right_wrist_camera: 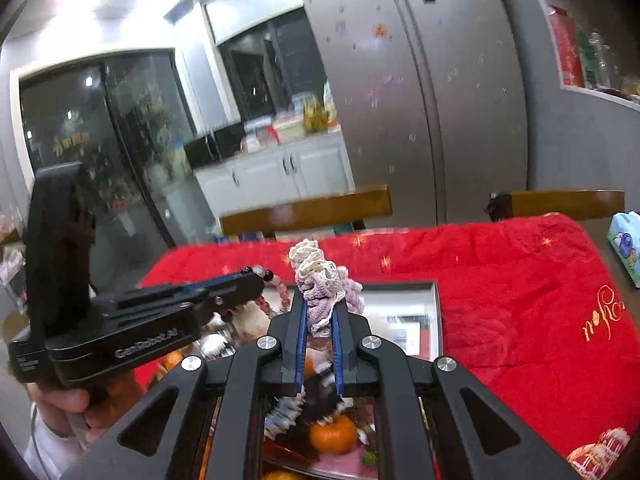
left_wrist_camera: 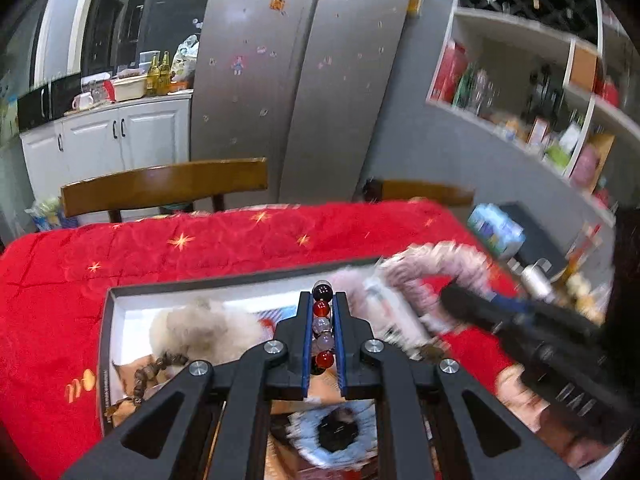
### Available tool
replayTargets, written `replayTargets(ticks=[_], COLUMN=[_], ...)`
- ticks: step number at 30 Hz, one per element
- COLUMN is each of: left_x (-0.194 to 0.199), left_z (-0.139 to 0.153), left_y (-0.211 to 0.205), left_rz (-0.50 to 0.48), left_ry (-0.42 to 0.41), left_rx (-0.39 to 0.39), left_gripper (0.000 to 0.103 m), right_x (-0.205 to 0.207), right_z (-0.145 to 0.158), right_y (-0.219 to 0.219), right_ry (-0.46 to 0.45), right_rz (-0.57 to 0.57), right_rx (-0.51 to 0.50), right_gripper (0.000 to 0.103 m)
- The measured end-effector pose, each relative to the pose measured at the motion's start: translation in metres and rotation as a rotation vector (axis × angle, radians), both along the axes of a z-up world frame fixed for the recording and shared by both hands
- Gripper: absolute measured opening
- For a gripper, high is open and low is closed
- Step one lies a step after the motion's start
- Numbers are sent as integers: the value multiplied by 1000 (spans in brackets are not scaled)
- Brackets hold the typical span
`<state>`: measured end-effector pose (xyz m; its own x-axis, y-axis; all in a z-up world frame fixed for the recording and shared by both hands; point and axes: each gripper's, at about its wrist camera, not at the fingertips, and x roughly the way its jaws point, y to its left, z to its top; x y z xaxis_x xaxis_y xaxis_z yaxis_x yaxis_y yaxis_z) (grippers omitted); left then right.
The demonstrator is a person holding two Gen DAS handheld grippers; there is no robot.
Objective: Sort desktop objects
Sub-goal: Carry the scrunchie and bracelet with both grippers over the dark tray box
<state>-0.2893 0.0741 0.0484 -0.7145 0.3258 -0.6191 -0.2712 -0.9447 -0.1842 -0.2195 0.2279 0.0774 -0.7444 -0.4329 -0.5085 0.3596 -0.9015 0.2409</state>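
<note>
Both grippers are loaded and carried above the shallow dark-rimmed cardboard box (left_wrist_camera: 107,320) on the red star-patterned tablecloth (left_wrist_camera: 224,240), which reads as the collecting bin for this sort; judged so because soft and beaded items already lie inside it. The left gripper (left_wrist_camera: 322,320) has its jaws closed down to a narrow slot on a bracelet of round glass beads in black, red and pale pink (left_wrist_camera: 322,322), held lengthwise so the strand cannot swing; six beads show in the slot, and more hang off the tip in the right wrist view. The right gripper (right_wrist_camera: 319,320) is likewise pinched tight on a crocheted pink-and-cream ruffled scrunchie (right_wrist_camera: 320,280), whose loop stands up above the fingertips, gripped at one fold, likely to keep the loop free for a clean drop. Its place in the left view is at the right, just past the box's far right corner, blurred. Counts inside the box, left view: one cream fluffy pompom (left_wrist_camera: 200,330) at the far left, one string of brown wooden beads (left_wrist_camera: 148,376) near it, one pale blue ruffled scrunchie with a dark centre (left_wrist_camera: 336,436) at the near side. Two orange mandarins (right_wrist_camera: 333,434) show low in the right view; whether real or printed I cannot tell. Two wooden chair backs (left_wrist_camera: 164,186) stand beyond the table.
</note>
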Motion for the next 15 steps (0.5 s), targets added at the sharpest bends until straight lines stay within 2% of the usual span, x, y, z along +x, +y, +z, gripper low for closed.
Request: replayTargets(ticks=[2, 6, 12, 15], left_x=[-1, -6, 2, 4], left_z=[-10, -27, -33, -39], left_y=[1, 1, 15, 22], left_rz=[2, -24, -65, -77], left_ry=[-6, -56, -31, -46], left_rx=[-15, 18, -1, -7], left_gripper=[10, 10, 10, 10], right_x=[-1, -2, -6, -11], right_z=[-8, -26, -53, -63], right_y=[4, 6, 4, 1], right_ry=[-18, -62, -130, -150], right_rz=[-12, -1, 37, 42], right_rx=[-5, 18, 48, 67], right_gripper=[10, 10, 10, 11])
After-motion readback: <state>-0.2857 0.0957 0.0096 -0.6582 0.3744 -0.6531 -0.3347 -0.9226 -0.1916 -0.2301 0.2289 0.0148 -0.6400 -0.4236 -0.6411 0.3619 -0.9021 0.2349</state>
